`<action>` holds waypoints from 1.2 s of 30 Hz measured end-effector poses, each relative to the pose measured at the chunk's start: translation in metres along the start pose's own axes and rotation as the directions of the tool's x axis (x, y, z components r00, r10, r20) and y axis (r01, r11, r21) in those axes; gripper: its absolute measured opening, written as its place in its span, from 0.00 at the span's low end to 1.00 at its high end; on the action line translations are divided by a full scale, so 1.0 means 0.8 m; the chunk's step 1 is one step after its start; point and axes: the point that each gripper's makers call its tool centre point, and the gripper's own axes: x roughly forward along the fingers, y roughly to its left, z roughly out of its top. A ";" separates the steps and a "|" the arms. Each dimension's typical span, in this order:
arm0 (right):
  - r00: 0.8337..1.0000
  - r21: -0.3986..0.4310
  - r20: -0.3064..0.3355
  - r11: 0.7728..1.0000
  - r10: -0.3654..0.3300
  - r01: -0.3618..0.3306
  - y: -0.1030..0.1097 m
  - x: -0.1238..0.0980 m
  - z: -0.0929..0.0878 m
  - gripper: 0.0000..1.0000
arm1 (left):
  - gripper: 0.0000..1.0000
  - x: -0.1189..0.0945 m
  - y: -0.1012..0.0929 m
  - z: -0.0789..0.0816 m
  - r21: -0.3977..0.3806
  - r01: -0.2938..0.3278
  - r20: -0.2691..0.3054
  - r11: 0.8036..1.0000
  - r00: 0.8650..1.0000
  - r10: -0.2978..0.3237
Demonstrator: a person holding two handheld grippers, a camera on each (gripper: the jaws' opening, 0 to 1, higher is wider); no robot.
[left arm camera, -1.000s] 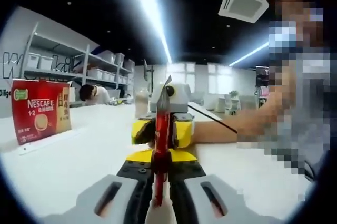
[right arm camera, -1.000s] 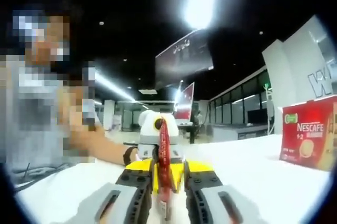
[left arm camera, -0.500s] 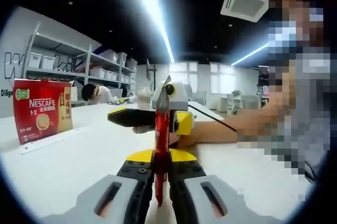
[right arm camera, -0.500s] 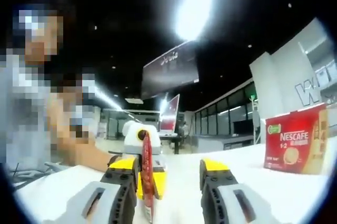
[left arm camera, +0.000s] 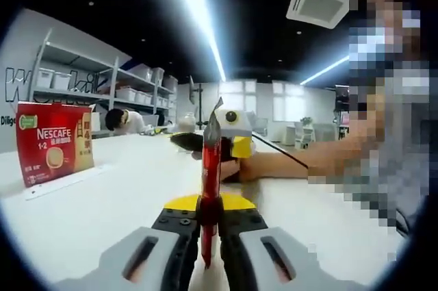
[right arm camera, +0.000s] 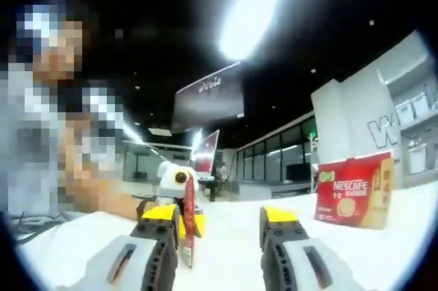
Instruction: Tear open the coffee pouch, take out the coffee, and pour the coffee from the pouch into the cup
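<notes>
We see the white bench (left arm camera: 82,216) spread wide beneath both views. On it stands a red Nescafé box (left arm camera: 53,142), upright and well apart from the tongs. In the left gripper view the left tongs (left arm camera: 209,226) are pressed together on the red coffee pouch (left arm camera: 210,168), which stands upright and edge-on between them. Beyond it the right tongs (left arm camera: 205,144) sit held by a hand (left arm camera: 236,168). In the right gripper view, the right tongs (right arm camera: 222,236) are spread, with the pouch just beside the left jaw.
</notes>
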 end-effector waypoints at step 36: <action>0.461 -0.174 0.262 0.428 -0.848 0.887 -0.211 -0.400 0.117 0.68 | 0.12 0.000 0.007 -0.003 -0.007 0.000 -0.001 1.000 1.000 0.000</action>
